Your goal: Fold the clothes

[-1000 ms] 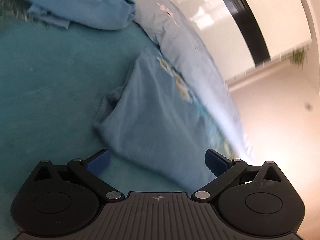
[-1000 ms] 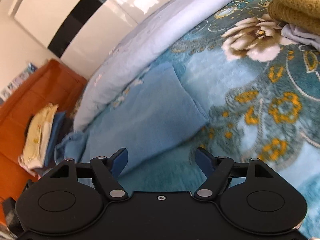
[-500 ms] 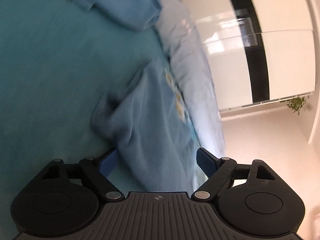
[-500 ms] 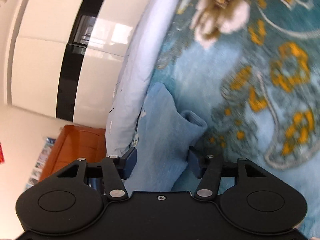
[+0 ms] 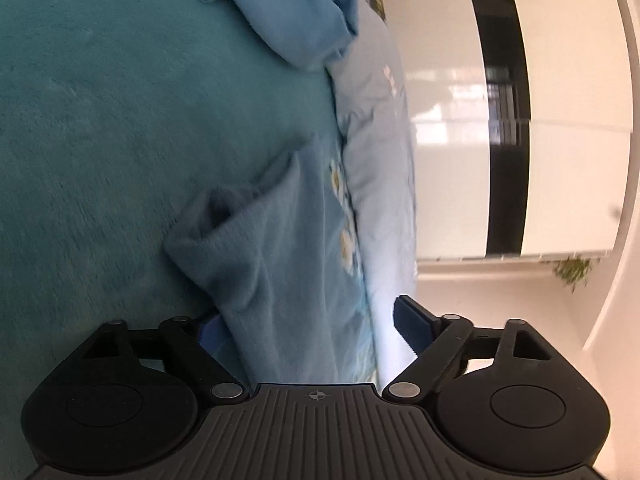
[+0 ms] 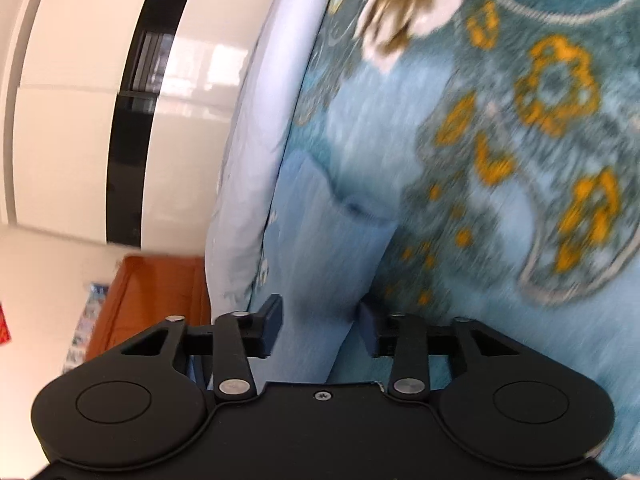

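We have both grippers at the near edge of the folded light-blue garment point(image 5: 288, 248), which lies flat on the teal bedspread point(image 5: 120, 140) just beside the pale quilt roll point(image 5: 376, 140) at the far side. Each is turned on its side, so the jaws straddle the cloth edge from above and below, presumably to lift it for the next fold.

Left gripper point(image 5: 308, 328): jaws wide, cloth between them, no pinch yet; released.

Right gripper point(image 6: 320, 326): jaws have just been closing, with the garment point(image 6: 320, 264) edge between them. Pads look close to the fabric, but a gap shows on both sides, so no grip yet by our read.

A second blue garment point(image 5: 296, 12) sits crumpled far left, not yet folded.
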